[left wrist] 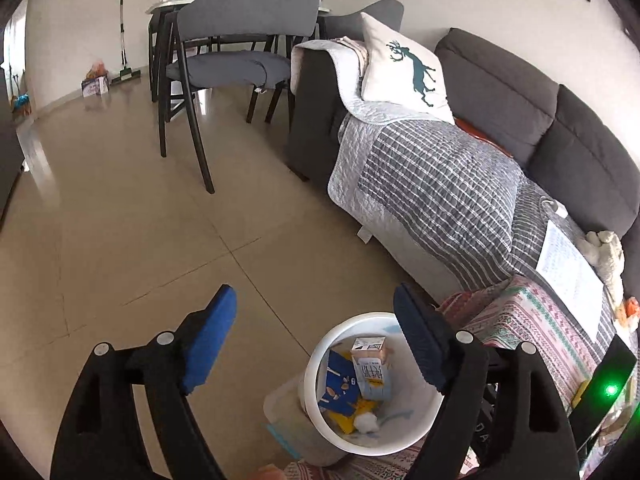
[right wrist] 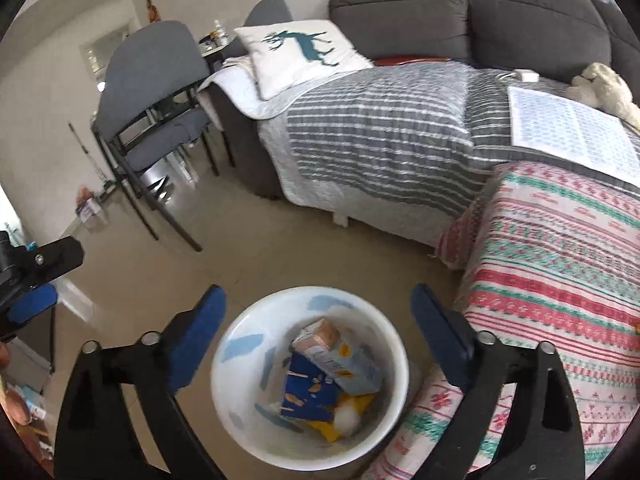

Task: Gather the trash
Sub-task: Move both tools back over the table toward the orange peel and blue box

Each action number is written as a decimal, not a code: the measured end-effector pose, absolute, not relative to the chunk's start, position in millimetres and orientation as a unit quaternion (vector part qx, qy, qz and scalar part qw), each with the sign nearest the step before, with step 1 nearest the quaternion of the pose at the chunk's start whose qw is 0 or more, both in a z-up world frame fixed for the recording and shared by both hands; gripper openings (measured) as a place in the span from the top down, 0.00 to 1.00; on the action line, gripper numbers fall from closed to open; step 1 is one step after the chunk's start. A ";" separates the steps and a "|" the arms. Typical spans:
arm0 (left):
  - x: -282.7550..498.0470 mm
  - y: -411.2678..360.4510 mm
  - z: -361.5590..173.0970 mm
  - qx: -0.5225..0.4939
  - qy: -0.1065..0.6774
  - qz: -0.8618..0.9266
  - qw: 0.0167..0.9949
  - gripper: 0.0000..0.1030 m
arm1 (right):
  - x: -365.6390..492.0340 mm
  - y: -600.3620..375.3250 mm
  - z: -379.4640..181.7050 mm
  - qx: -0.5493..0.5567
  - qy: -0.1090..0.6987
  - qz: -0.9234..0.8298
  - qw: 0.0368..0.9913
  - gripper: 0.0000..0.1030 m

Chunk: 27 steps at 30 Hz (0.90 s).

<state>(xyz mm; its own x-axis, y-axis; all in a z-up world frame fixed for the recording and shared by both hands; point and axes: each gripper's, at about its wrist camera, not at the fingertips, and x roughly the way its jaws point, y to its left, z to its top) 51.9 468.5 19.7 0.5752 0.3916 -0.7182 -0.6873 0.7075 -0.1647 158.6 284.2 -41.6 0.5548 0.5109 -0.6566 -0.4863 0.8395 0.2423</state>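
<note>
Two grippers hang over a white bin (right wrist: pixel 310 380) on the beige tiled floor (left wrist: pixel 132 216), beside a sofa (left wrist: pixel 500 92) draped in grey striped quilts. We see the left gripper (left wrist: pixel 314 300) with its blue fingers (left wrist: pixel 208 344) spread wide and empty, the bin low to its right. The right gripper (right wrist: pixel 318 300) also stands wide and empty, straight above the bin. Inside lie a milk carton (right wrist: pixel 336 354), a blue packet (right wrist: pixel 308 396), a yellow wrapper (right wrist: pixel 354 402) and a white wad (right wrist: pixel 346 420). A patterned red-and-green blanket (right wrist: pixel 560 280) touches the bin's side. Only the left view shows the broom (left wrist: pixel 124 40) against the far wall; only the right view shows the other gripper at its left edge.
</note>
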 end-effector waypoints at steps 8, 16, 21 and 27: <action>61.6 446.7 23.5 -0.189 0.341 0.320 0.863 0.13 | 165.2 251.6 -29.4 0.006 0.361 0.226 0.905 0.07; 83.3 402.6 26.4 -0.150 0.355 0.301 0.873 0.10 | 171.9 197.9 -13.3 -0.001 0.343 0.166 0.925 0.07; 99.9 360.4 28.3 -0.112 0.362 0.280 0.882 0.09 | 177.5 156.4 -8.0 0.008 0.338 0.139 0.931 0.07; 122.0 306.3 26.0 -0.072 0.373 0.252 0.890 0.09 | 180.8 104.6 -5.5 0.003 0.331 0.103 0.938 0.07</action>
<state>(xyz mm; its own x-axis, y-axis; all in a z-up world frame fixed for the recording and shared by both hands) 122.0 306.3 26.0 0.5951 0.3947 -0.7000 -0.5016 0.8630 0.0602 180.8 104.6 -5.5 0.7602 0.1959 -0.6195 -0.1918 0.9786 0.0741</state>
